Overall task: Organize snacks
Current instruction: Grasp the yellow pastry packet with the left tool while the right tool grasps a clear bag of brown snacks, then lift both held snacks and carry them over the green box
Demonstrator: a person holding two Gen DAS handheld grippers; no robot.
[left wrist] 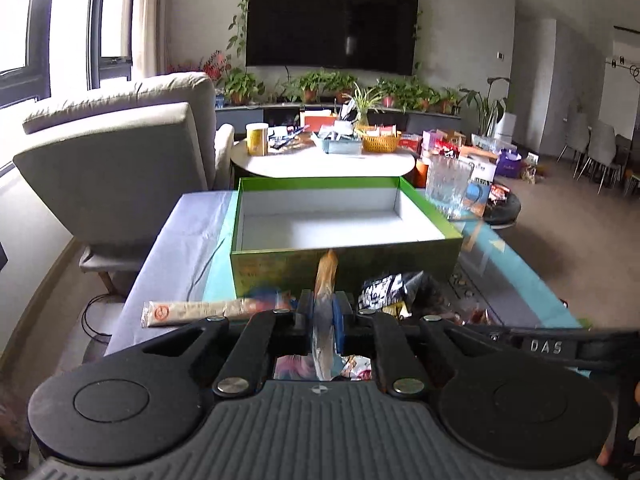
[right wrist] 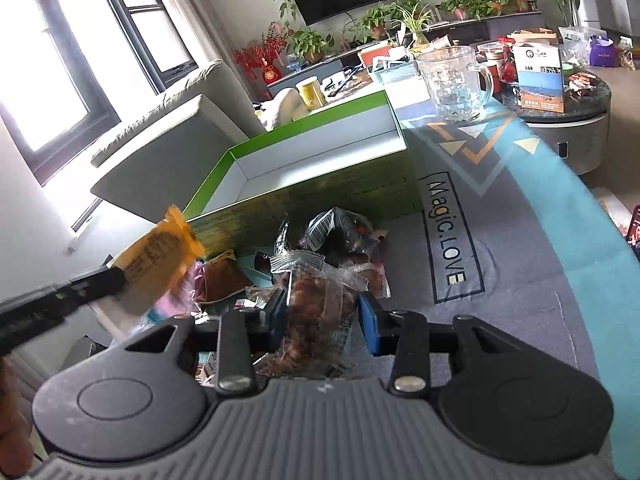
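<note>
Two tools, each gripping one packet: left tool (left wrist: 325, 312) orange packet (left wrist: 326, 276), right tool (right wrist: 323, 308) clear packet (right wrist: 316, 300).

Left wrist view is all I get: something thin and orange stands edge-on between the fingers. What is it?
Observer: From the right wrist view it is a flat orange snack packet, printed on its face, clamped in the left gripper.
Operator: What is the other hand doing?
Observer: The right gripper is shut on a clear packet of brown snacks, above the pile of snacks.
Operator: Is there writing on the mat by the green box?
Observer: Yes, the mat reads "Magic.LOVE", to the right of the green box.
Operator: Does that clear glass have a handle?
Observer: Yes, the glass mug has a handle on its right side.
</note>
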